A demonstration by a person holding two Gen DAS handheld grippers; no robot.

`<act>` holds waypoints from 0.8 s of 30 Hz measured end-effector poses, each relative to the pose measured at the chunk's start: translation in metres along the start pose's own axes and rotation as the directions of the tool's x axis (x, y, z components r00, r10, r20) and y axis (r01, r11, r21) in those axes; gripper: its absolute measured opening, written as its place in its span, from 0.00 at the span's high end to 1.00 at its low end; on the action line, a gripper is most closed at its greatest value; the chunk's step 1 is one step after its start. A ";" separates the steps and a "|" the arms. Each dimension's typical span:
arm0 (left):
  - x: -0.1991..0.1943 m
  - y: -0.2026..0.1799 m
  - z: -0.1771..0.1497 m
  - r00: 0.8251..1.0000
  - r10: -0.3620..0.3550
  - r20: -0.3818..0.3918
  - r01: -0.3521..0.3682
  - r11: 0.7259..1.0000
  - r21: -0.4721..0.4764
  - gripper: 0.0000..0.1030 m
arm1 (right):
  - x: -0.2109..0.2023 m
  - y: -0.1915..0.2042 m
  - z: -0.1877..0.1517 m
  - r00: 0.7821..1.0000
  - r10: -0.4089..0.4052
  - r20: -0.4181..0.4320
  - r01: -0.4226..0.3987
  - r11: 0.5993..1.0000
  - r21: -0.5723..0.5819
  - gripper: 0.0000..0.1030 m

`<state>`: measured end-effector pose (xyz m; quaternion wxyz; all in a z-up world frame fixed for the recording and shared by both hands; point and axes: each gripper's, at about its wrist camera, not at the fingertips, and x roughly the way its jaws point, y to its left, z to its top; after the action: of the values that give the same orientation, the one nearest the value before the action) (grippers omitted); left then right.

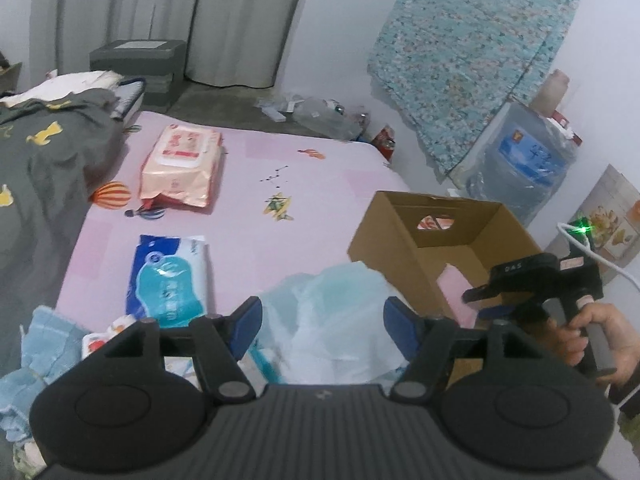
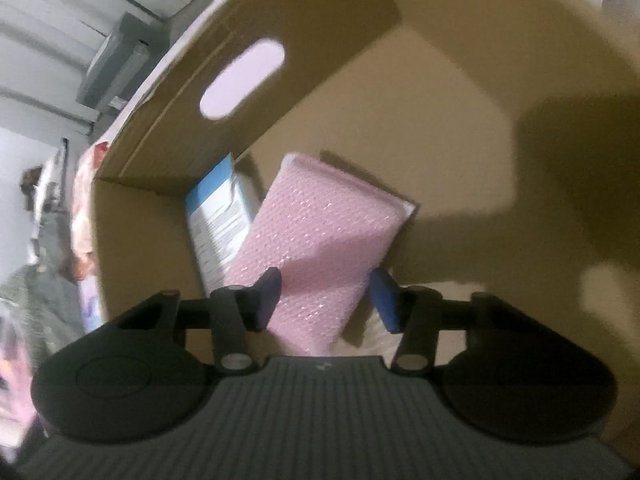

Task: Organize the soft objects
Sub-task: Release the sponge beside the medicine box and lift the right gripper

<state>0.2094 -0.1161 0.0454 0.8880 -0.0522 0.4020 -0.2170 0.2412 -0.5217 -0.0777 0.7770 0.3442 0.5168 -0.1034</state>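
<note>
In the left wrist view my left gripper is shut on a pale, crinkled plastic pack with teal inside, just left of the open cardboard box. A pink bubble mailer leans inside the box beside a blue-and-white pack. My right gripper hangs over the box with the mailer's lower end between its jaws; a gap shows at the right pad, so it is open. A hand holds the right gripper at the box's near corner. On the pink sheet lie a pink wipes pack and a blue wipes pack.
A grey quilt covers the bed's left side. A light blue towel is bunched at the near left. A water jug stands by the wall behind the box, and a grey storage box stands by the curtain.
</note>
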 end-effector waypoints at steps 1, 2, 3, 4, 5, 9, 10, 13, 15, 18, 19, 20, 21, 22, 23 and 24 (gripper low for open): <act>-0.001 0.003 -0.001 1.000 0.001 0.002 -0.001 1.000 -0.006 0.34 | 0.000 -0.002 0.004 1.000 0.002 -0.002 -0.002 1.000 0.023 0.53; -0.003 0.006 -0.003 1.000 0.002 0.005 -0.002 1.000 -0.016 0.34 | 0.000 -0.007 0.007 1.000 0.020 -0.016 -0.019 0.998 0.058 0.53; -0.005 0.009 -0.004 1.000 0.001 0.008 -0.001 1.000 -0.021 0.34 | 0.000 -0.009 0.009 0.999 0.035 -0.027 -0.033 0.995 0.089 0.53; -0.006 0.011 -0.005 1.000 0.000 0.009 0.000 1.000 -0.027 0.34 | 0.000 -0.009 0.010 0.999 0.034 -0.033 -0.030 0.994 0.105 0.50; -0.007 0.013 -0.006 1.000 -0.001 0.008 0.001 0.999 -0.034 0.34 | 0.000 -0.008 0.011 0.999 0.023 -0.041 -0.019 0.993 0.115 0.46; -0.008 0.018 -0.009 1.000 0.002 0.005 -0.002 0.999 -0.044 0.34 | 0.009 -0.003 0.014 0.998 0.001 -0.068 0.010 0.989 0.149 0.25; -0.009 0.018 -0.010 1.000 0.003 0.005 -0.003 0.999 -0.045 0.34 | 0.012 0.002 0.015 0.998 -0.008 -0.068 0.018 0.989 0.144 0.24; -0.010 0.019 -0.010 1.000 0.005 0.003 -0.005 0.999 -0.047 0.34 | 0.014 0.014 0.021 0.998 -0.047 -0.029 0.048 0.997 0.052 0.26; -0.010 0.021 -0.010 1.000 0.009 -0.005 -0.009 0.999 -0.048 0.33 | 0.015 0.022 0.026 0.997 -0.080 0.000 0.080 0.996 -0.030 0.31; -0.008 0.025 -0.010 1.000 0.010 -0.018 -0.011 0.998 -0.059 0.33 | 0.009 0.032 0.037 0.987 -0.144 0.068 0.154 0.971 -0.181 0.49; -0.007 0.026 -0.010 1.000 0.008 -0.020 -0.010 0.998 -0.063 0.33 | 0.007 0.035 0.040 0.979 -0.177 0.097 0.195 0.951 -0.240 0.50; -0.007 0.027 -0.010 1.000 0.008 -0.020 -0.010 0.998 -0.066 0.33 | 0.005 0.036 0.042 0.969 -0.208 0.132 0.238 0.929 -0.285 0.50; -0.006 0.027 -0.011 1.000 0.008 -0.020 -0.009 0.998 -0.067 0.33 | 0.003 0.037 0.044 0.956 -0.239 0.169 0.282 0.906 -0.316 0.50; -0.006 0.027 -0.011 1.000 0.007 -0.020 -0.008 0.998 -0.066 0.33 | 0.003 0.037 0.045 0.944 -0.266 0.197 0.321 0.882 -0.346 0.50; -0.006 0.027 -0.011 1.000 0.007 -0.021 -0.008 0.998 -0.065 0.33 | 0.002 0.036 0.046 0.935 -0.280 0.216 0.343 0.869 -0.356 0.50; -0.006 0.027 -0.011 1.000 0.007 -0.022 -0.009 0.998 -0.064 0.33 | 0.000 0.032 0.048 0.938 -0.276 0.211 0.334 0.880 -0.337 0.50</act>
<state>0.2076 -0.0883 0.0351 0.8824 -0.0765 0.4184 -0.2011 0.2930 -0.5292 -0.0535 0.8395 0.0974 0.5123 -0.1526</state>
